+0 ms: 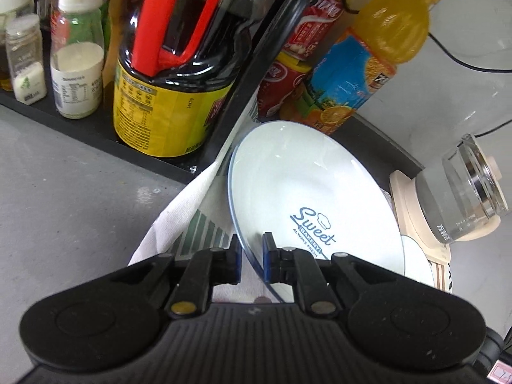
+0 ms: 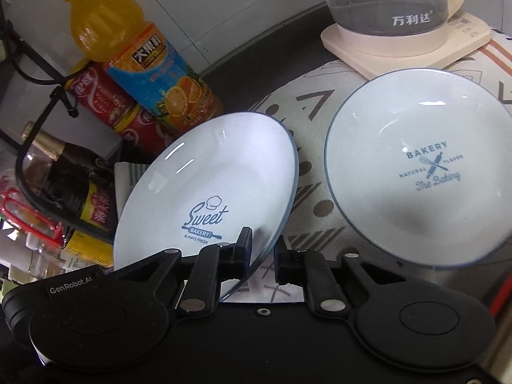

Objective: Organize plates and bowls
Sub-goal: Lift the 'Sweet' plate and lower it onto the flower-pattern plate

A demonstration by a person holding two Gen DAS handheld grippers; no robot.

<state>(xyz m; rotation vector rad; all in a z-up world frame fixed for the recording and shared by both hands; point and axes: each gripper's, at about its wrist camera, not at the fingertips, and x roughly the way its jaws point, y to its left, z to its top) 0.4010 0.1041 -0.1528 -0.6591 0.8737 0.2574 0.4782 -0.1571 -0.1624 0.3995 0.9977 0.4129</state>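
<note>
Two grippers pinch the rim of one white plate (image 2: 204, 176), printed "Sweet Bakery": the left gripper (image 1: 251, 256) and the right gripper (image 2: 262, 252) each have narrow jaws closed on its edge. The plate is tilted, lifted off the patterned cloth (image 2: 313, 198). Right of the plate, a bowl (image 2: 422, 166) sits on the cloth. Behind the plate stands an orange juice bottle (image 2: 140, 54); a kettle (image 2: 393, 3) is beyond the bowl.

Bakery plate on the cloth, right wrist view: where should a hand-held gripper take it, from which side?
The near rim of the Bakery plate, from the camera's side, one finger over and one under. It lies flat, face up; its upturned edge seems to stand off the cloth, and the kettle base crowds its far side.
</note>
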